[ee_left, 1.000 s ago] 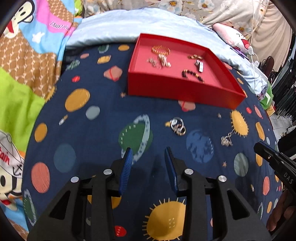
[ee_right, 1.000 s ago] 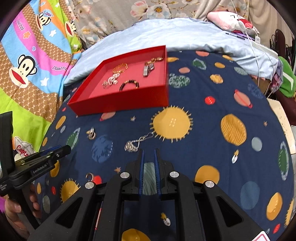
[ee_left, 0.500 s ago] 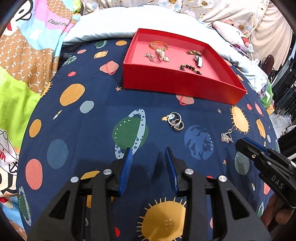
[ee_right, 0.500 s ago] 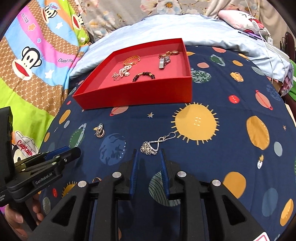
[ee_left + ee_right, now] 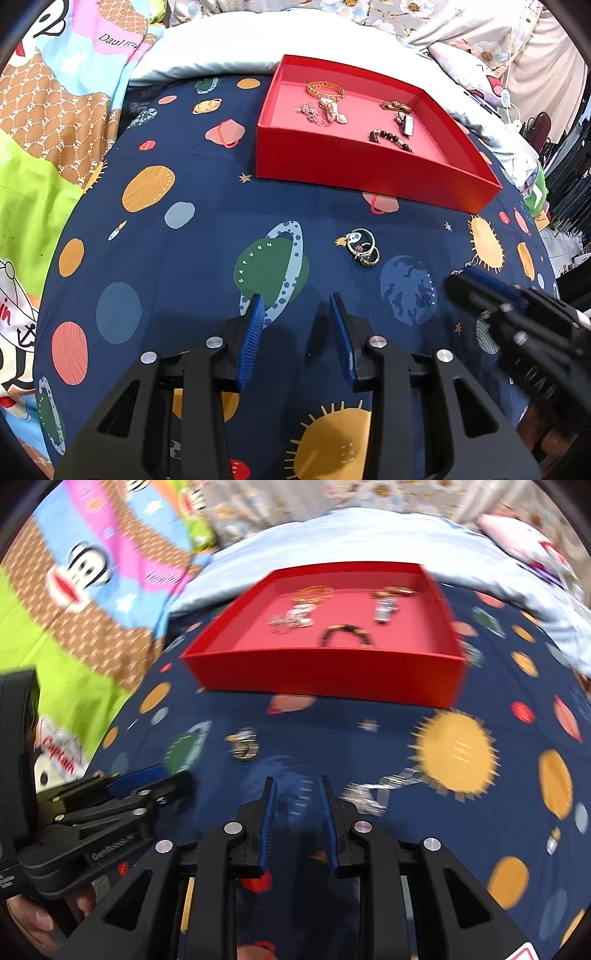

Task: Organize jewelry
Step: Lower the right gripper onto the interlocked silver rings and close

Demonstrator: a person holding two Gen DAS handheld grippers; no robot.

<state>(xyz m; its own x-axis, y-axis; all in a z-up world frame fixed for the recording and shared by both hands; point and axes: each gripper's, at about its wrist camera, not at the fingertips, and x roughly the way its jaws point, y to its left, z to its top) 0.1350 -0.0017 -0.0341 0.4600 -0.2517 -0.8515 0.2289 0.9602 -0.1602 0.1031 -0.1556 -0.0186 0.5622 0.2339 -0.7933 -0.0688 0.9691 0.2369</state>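
Rings [image 5: 364, 248] lie on the blanket [image 5: 192, 280] in front of the red tray [image 5: 354, 170], with our left gripper [image 5: 295, 306] spread and empty below them. Right gripper [image 5: 295, 788], jaws just opened and empty, sits beside the chain [image 5: 380, 792].

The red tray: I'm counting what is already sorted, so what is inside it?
Inside the red tray lie a gold bracelet, a pale silvery cluster, a dark beaded bracelet and a small gold and metal piece. The near wall covers a strip of the floor behind it.
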